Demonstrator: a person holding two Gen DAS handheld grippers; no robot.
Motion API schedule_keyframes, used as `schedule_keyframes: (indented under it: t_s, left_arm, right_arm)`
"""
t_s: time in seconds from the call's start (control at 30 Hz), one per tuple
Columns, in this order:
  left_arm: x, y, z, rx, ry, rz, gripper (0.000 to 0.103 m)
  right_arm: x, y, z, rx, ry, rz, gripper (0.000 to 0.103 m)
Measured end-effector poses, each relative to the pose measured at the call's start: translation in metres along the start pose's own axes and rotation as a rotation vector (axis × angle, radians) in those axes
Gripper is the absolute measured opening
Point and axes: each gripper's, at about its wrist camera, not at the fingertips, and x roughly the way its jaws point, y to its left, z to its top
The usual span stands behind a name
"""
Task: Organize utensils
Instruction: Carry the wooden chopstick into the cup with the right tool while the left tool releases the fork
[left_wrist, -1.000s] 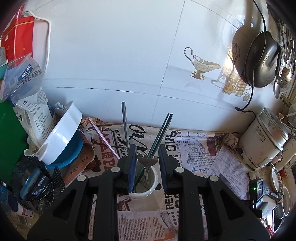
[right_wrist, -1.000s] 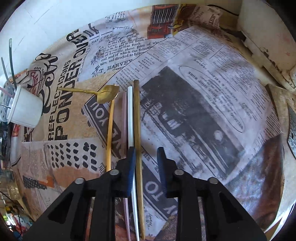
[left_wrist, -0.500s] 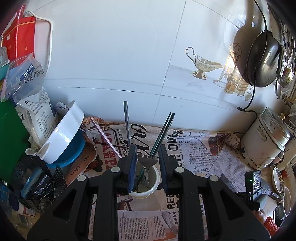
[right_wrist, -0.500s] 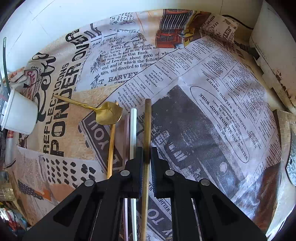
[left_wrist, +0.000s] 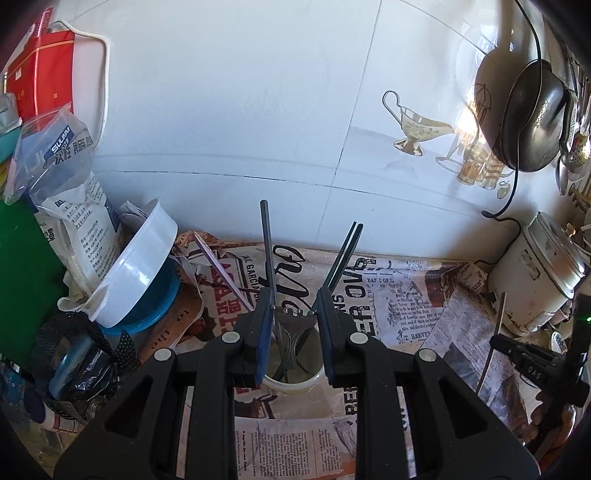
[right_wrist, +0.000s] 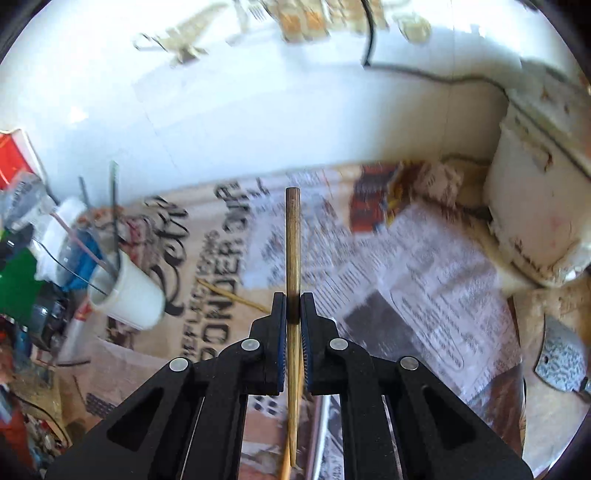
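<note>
My right gripper (right_wrist: 293, 308) is shut on a wooden chopstick (right_wrist: 293, 236) and holds it above the newspaper-covered counter. It also shows at the right of the left wrist view (left_wrist: 489, 350). A white cup (right_wrist: 129, 295) with dark chopsticks in it stands far left. My left gripper (left_wrist: 294, 314) is open, its jaws on either side of the same white cup (left_wrist: 293, 378). The cup holds a fork (left_wrist: 291, 332), a grey chopstick (left_wrist: 266, 251) and a pair of green chopsticks (left_wrist: 341, 254).
A white rice cooker (left_wrist: 535, 284) stands at the right, also in the right wrist view (right_wrist: 539, 206). A tilted white bowl (left_wrist: 136, 269), bags and clutter fill the left. A dark pan (left_wrist: 532, 118) hangs on the tiled wall. More utensils lie under my right gripper (right_wrist: 321, 435).
My right gripper closed on the wooden chopstick and lifted it off the newspaper, tilting upward toward the wall. My left gripper stayed open around the cup, barely moving.
</note>
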Motion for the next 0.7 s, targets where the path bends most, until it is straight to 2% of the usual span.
schedule_keyframes:
  t_s: [0.23, 0.43, 0.7]
  left_arm:
    - [-0.001, 0.008, 0.002, -0.008, 0.018, -0.014, 0.022]
    - [-0.001, 0.013, 0.002, 0.001, 0.031, -0.014, 0.022]
    - [0.005, 0.022, 0.005, 0.001, 0.041, -0.015, 0.022]
  right_arm:
    - [-0.016, 0.058, 0.041, -0.071, -0.131, 0.135, 0.007]
    - [-0.003, 0.122, 0.068, -0.160, -0.194, 0.232, 0.007]
    - [0.037, 0.188, 0.082, -0.230, -0.237, 0.243, 0.007]
